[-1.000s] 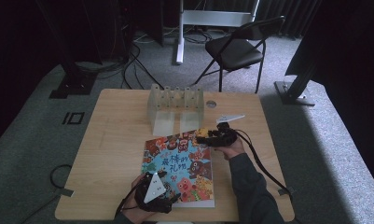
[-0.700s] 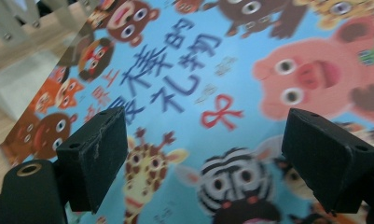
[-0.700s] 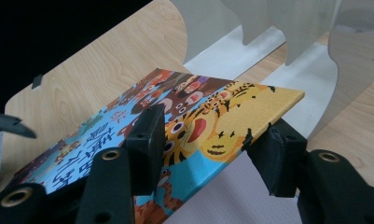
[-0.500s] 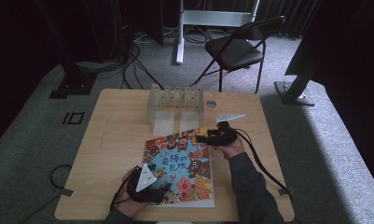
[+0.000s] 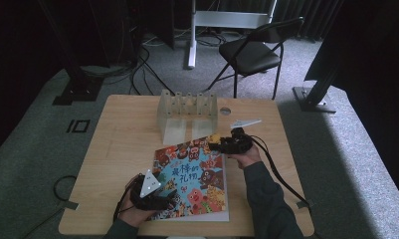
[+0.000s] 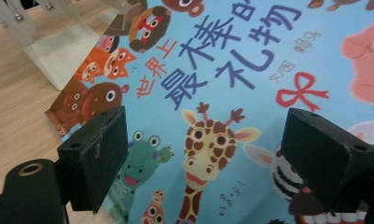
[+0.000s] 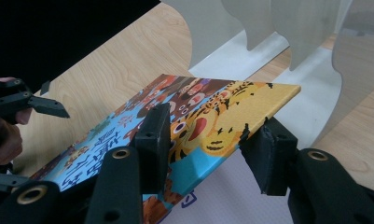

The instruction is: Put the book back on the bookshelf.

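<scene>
Colourful picture book with cartoon animals on blue cover [image 5: 192,179] lies flat on light wooden table [image 5: 122,149], near side of clear plastic slotted rack [image 5: 187,112].

Right gripper [image 5: 218,145]: book's far corner, yellow tiger part, sits between jaws, one jaw above cover, other below, corner lifted off table. Jaws have just been closing; pads at cover, firm pinch not confirmable.

Left gripper [image 5: 171,199]: jaws spread wide, hovering over cover near giraffe, nothing between pads.

Book's [image 6: 231,93] far edges cut off by frame
</scene>
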